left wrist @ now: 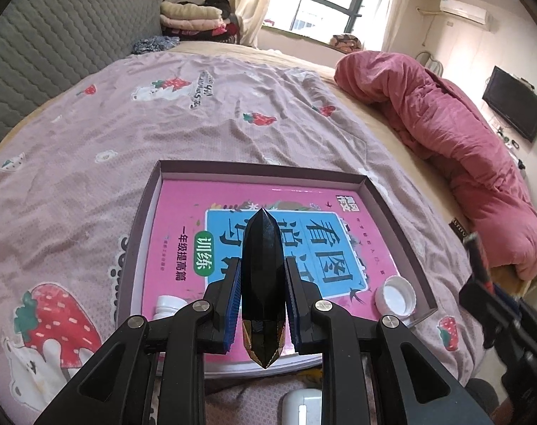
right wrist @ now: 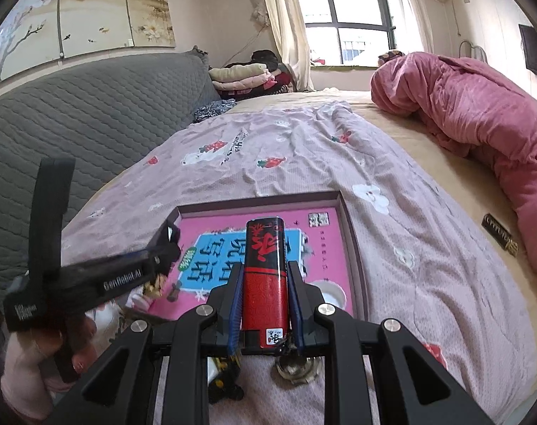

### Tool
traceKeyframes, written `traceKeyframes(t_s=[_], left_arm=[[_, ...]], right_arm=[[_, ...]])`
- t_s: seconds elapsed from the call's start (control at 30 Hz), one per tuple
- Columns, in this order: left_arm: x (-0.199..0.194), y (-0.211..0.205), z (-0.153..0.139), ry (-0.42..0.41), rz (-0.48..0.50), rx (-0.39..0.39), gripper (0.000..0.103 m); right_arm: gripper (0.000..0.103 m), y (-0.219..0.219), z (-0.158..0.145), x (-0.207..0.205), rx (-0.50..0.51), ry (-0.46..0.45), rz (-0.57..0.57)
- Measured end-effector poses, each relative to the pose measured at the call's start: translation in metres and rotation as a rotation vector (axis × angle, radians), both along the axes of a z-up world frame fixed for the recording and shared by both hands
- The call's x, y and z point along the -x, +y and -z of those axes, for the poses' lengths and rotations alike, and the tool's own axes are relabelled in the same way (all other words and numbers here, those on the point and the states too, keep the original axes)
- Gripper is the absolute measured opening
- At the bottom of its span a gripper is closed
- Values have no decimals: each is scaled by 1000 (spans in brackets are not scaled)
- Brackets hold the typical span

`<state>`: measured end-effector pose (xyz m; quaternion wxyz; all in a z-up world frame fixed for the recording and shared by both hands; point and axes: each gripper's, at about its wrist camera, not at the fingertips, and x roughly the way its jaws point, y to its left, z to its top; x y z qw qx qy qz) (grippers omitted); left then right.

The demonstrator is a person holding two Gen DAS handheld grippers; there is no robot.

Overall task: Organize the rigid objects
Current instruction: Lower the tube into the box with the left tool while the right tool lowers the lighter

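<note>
**Both jaws loaded above the tray**

The jaws of the left gripper (left wrist: 263, 283) are clamped on a black faceted crystal-shaped piece (left wrist: 263, 265) with a gold-trimmed lower tip; it points forward over the shallow box tray (left wrist: 403, 212) lying on the bed (left wrist: 91, 141). Below it, inside the tray, a pink children's workbook (left wrist: 183, 219) covers the floor of the tray. A white bottle (left wrist: 167, 304) lies at the tray's near left, partly hidden by the left finger, and a white cap (left wrist: 396, 294) rests open side up at the near right corner.

Further right, the jaws of the right gripper (right wrist: 264, 301) are clamped on a red and black cylinder (right wrist: 264, 276) printed with a pattern, also held above the near edge of the tray. In the right wrist view a few small things lie on the bedsheet just in front of the tray: a round metal piece (right wrist: 296, 368) and a dark and yellow object (right wrist: 225, 372), too hidden to name.

Judging by this, the sorting is partway through: the book, bottle and cap are in the tray, the two held pieces have yet to be set down, and the loose bits on the sheet remain to be gathered.
</note>
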<state>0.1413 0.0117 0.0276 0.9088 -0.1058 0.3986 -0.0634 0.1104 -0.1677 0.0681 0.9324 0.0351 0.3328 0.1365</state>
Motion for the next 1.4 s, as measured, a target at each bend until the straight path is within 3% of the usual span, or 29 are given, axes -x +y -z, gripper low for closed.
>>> traceKeyframes(t_s=[0.57,1.4], left_arm=[[-12,6,13,32,44,33,23],[-22,2,38,116,77,77,23]], right_arm=[[23,20,-18,-41,-30,22,0],[23,44,40,-58,49,177,-33]])
